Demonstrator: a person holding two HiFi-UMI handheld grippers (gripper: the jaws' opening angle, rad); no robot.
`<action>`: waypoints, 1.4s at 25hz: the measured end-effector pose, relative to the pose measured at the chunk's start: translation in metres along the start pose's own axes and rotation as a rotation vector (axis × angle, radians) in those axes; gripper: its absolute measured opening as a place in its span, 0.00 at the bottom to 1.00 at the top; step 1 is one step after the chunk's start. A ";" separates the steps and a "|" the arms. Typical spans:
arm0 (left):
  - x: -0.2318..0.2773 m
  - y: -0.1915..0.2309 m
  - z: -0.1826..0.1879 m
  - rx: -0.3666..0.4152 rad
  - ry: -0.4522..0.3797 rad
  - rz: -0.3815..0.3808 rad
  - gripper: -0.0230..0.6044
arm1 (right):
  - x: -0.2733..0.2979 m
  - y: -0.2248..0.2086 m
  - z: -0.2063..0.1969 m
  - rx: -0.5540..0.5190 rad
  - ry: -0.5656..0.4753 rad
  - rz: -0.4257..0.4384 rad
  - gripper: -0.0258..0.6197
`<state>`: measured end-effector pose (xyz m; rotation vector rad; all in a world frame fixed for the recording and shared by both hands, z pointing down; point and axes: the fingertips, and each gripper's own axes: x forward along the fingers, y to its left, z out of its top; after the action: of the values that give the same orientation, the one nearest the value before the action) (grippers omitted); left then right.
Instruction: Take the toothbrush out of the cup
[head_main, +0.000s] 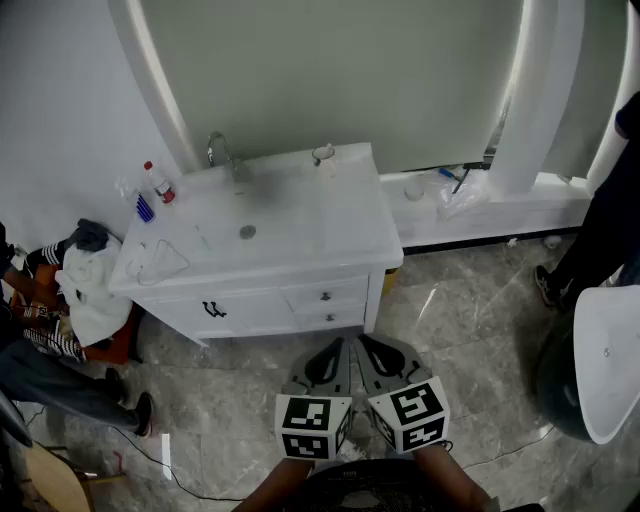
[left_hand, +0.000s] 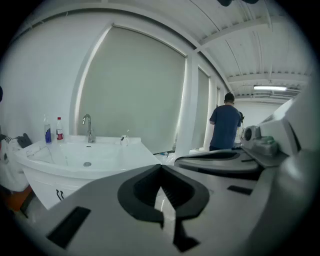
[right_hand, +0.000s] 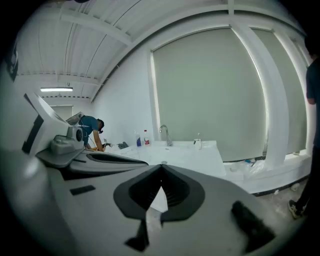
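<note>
Cup (head_main: 322, 154) holding toothbrush (left_hand: 127, 132) stands well beyond left claw (head_main: 338, 344) and right claw (head_main: 364, 342), both closed, empty.

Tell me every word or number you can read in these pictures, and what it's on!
No words or numbers can be read in any view.
Label on the red-capped bottle: too small and blurred to read.
Print on the blue bottle: too small to read.
The left marker cube and right marker cube: only black-and-white square patterns, no letters.
</note>
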<state>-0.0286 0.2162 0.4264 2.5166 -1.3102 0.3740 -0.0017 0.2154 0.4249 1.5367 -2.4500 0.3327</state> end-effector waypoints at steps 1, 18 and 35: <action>-0.002 0.002 0.000 -0.001 0.000 -0.002 0.05 | 0.000 0.002 0.000 0.002 0.003 -0.001 0.06; -0.020 0.018 -0.002 -0.028 -0.016 -0.007 0.05 | 0.003 0.026 0.004 -0.003 0.001 0.001 0.06; 0.014 0.029 0.010 -0.045 -0.016 0.017 0.05 | 0.035 0.004 0.010 -0.009 0.006 0.043 0.06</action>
<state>-0.0433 0.1862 0.4262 2.4778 -1.3323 0.3245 -0.0206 0.1845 0.4259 1.4790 -2.4791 0.3328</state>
